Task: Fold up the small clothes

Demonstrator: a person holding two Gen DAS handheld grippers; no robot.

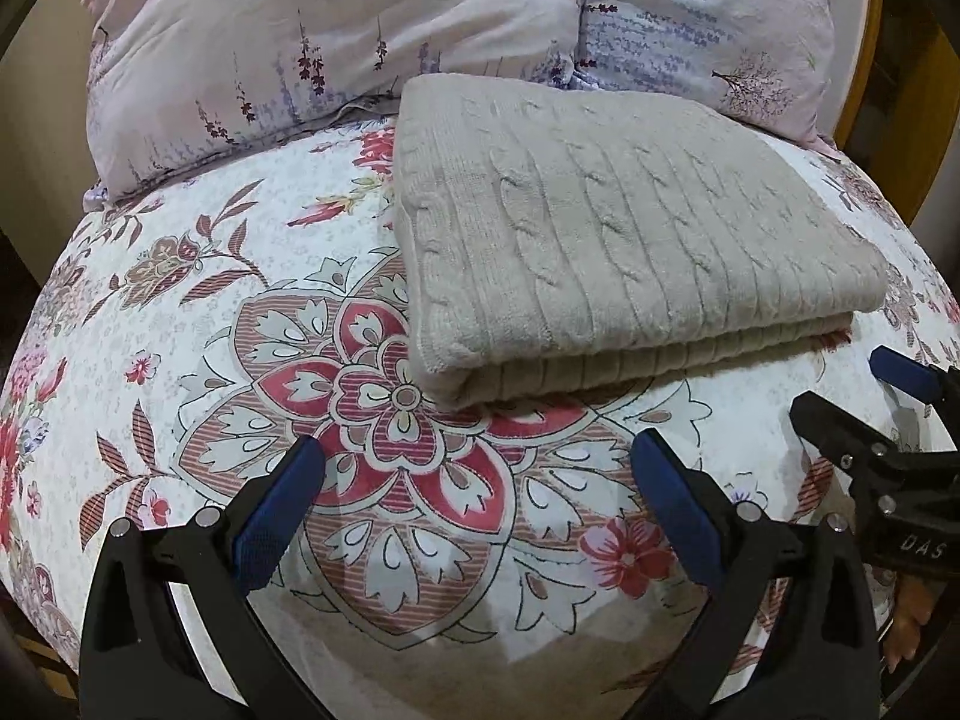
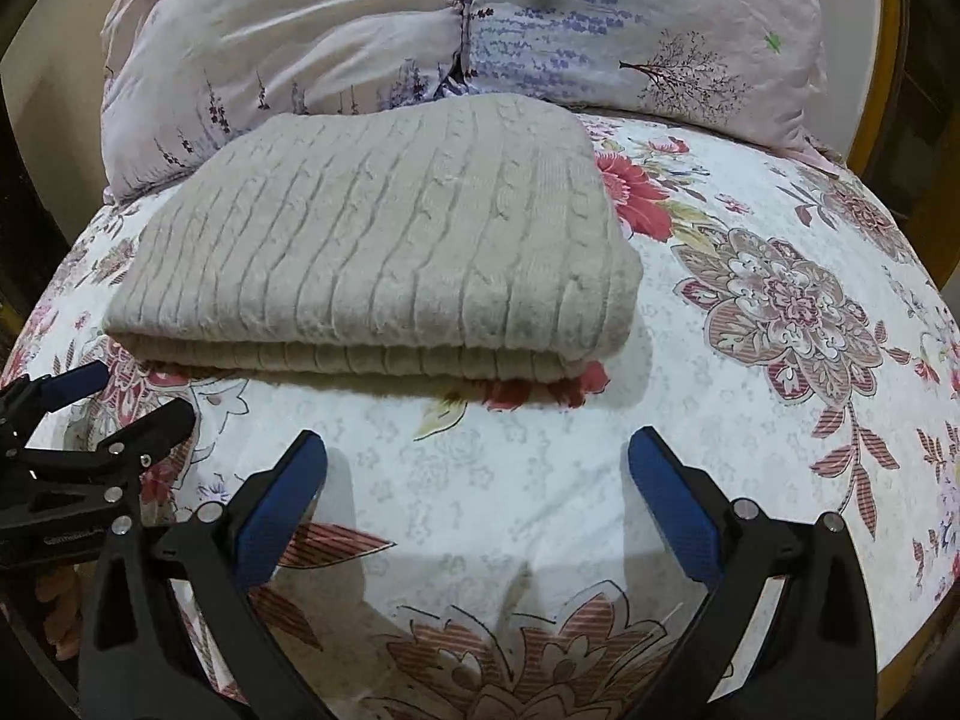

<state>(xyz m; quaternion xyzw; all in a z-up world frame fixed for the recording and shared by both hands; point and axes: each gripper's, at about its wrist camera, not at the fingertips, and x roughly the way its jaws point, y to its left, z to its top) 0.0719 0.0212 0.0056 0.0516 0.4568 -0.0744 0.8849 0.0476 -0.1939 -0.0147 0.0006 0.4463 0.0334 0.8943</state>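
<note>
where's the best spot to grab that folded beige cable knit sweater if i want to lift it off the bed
Grip the folded beige cable knit sweater at its stacked near edge, coming in low from the front. The layers end there facing both open grippers, left and right, so each could probably pinch the full stack near a corner.

A beige sweater (image 1: 624, 240) of thick cable-knit wool-like yarn is seen, matt and fuzzy, with raised twisted ribs. Beneath it, a bed sheet (image 1: 180, 360) of smooth printed cotton-like cloth is spread, matt, with a red and white floral print. Behind the sweater, a pillow (image 1: 360, 30) in thin crinkled cloth is shown, pale pink and lilac, with a faint sheen. In front of the sweater, the left tongs (image 1: 477, 474) and the right tongs (image 2: 477, 468) are made of black, slightly glossy plastic, with shiny metal rivets; the pads (image 2: 282, 516) are faced with blue, finely textured rubber-like material.
</note>
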